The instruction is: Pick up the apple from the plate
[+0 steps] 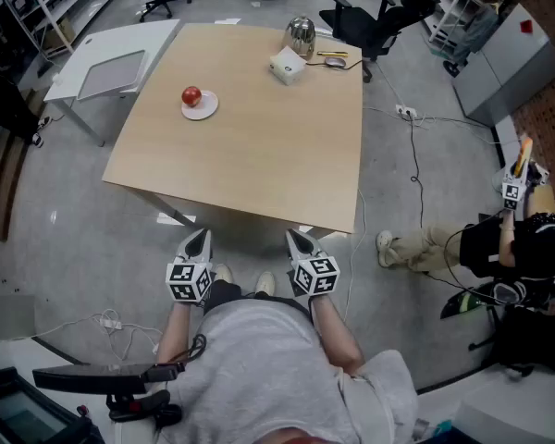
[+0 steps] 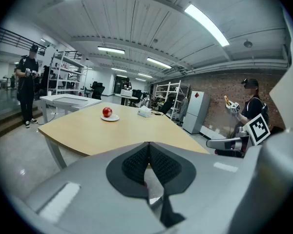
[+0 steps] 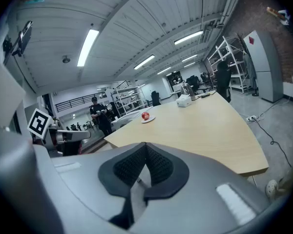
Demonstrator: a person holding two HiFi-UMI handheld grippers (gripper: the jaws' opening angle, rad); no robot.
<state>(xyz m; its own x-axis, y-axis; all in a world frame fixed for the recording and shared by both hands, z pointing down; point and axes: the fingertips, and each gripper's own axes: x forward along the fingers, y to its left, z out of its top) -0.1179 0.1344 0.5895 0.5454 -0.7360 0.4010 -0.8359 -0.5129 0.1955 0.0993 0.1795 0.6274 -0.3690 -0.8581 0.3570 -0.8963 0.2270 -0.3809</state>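
A red apple (image 1: pixel 191 95) sits on a small white plate (image 1: pixel 202 109) at the far left part of the wooden table (image 1: pixel 259 146). The left gripper view shows the apple (image 2: pixel 107 112) on its plate (image 2: pixel 110 118) far ahead, and the right gripper view shows the apple (image 3: pixel 145 116) small and distant. My left gripper (image 1: pixel 201 237) and right gripper (image 1: pixel 293 238) hang side by side just off the table's near edge, both shut and holding nothing. Their dark pads (image 2: pixel 149 162) meet in the left gripper view, and the pads (image 3: pixel 145 167) in the right gripper view.
A white box (image 1: pixel 288 66), a metal kettle (image 1: pixel 301 35) and small items lie at the table's far right. A white side table (image 1: pixel 106 63) stands at the left, office chairs behind. A person (image 1: pixel 499 248) sits on the floor at the right; cables run across the floor.
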